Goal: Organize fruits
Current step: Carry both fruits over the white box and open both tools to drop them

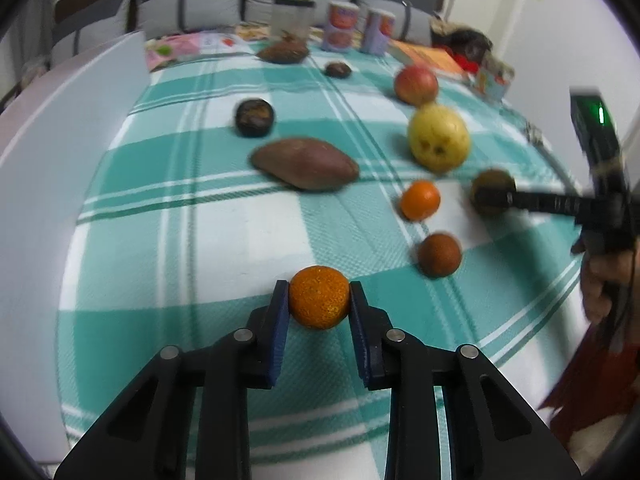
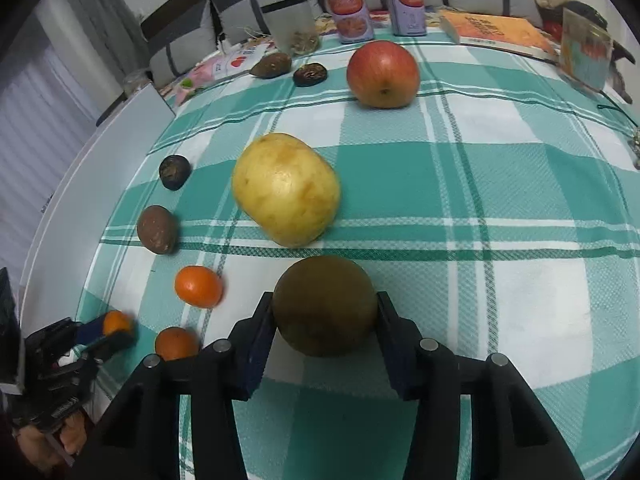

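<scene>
While each claw grips one fruit, two oranges (image 2: 198,286) lie loose

Even indoor light, soft shadows; left view motion-blurred, right view sharper, both fisheye-curved with dark corners.

left wrist view: right gripper (image 1: 490,196) motion-blurred, covering part of kiwi (image 1: 493,184); cans (image 1: 340,26) blurred, labels unreadable; hand (image 1: 604,280) cut by right edge. right wrist view: small orange (image 2: 176,343) partly hidden behind gripper body; book (image 2: 500,30) print too small to read.
</scene>
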A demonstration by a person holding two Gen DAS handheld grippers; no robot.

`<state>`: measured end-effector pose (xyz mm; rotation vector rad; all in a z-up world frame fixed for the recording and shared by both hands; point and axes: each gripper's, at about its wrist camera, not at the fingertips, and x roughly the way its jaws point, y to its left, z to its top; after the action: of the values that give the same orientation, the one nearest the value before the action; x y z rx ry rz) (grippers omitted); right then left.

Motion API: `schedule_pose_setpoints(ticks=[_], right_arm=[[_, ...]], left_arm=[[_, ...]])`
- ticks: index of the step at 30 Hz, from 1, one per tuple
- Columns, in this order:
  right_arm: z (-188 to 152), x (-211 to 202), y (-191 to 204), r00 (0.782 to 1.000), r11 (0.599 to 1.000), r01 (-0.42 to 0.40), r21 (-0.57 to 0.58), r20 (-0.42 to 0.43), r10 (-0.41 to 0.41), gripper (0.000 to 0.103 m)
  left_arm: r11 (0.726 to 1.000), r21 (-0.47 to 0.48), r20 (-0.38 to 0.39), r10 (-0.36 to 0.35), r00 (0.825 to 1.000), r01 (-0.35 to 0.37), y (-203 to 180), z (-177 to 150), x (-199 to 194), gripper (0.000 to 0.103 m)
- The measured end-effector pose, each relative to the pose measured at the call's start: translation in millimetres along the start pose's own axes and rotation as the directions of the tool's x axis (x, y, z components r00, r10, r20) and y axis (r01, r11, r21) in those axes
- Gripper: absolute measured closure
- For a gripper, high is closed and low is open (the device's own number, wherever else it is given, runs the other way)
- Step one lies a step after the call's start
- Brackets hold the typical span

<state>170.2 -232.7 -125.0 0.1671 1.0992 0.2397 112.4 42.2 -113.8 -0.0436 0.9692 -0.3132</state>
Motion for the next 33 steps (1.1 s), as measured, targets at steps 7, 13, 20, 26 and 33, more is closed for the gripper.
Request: schedule_pose_setpoints(ticks=[7, 13, 20, 26, 33], right_arm=[[37.1, -58.1, 117.6, 0.98, 0.968, -0.187, -0.167, 0.028, 0.195, 0.055], [63.3, -51.8, 284.5, 0.89, 0.835, -0.45, -0.317, -0.086, 0.448, 0.055], [49.3, 25.2, 399.9, 0.897, 0.802, -0.439, -0.404, -0.249, 0.366, 0.055], [56.0, 59.2, 410.0, 0.924, 0.844, -0.363, -0.395, -0.271, 0.27, 0.053], [87.6, -7.5, 412.2, 0.922, 0.829, -0.387, -0.404, -0.182, 0.343, 0.041]], left_arm=[[0.981, -0.186, 0.171, -0.028, 0.985, 0.061, 55.7, 45.9, -128.4, 0.075], [0.94, -0.302, 0.157, 0.214, 0.964, -0.159, 153.0, 49.2, -184.7, 0.074], [0.841, -0.449, -0.07, 0.302, 0.951, -0.3, 243.0, 0.3, -142.8, 0.074], [0.823, -0.465, -0.085, 0.325, 0.942, -0.326, 249.9, -10.9, -144.6, 0.067], [0.813, -0.483, -0.016, 0.363, 0.932, -0.325, 244.6, 23.7, -186.7, 0.028]])
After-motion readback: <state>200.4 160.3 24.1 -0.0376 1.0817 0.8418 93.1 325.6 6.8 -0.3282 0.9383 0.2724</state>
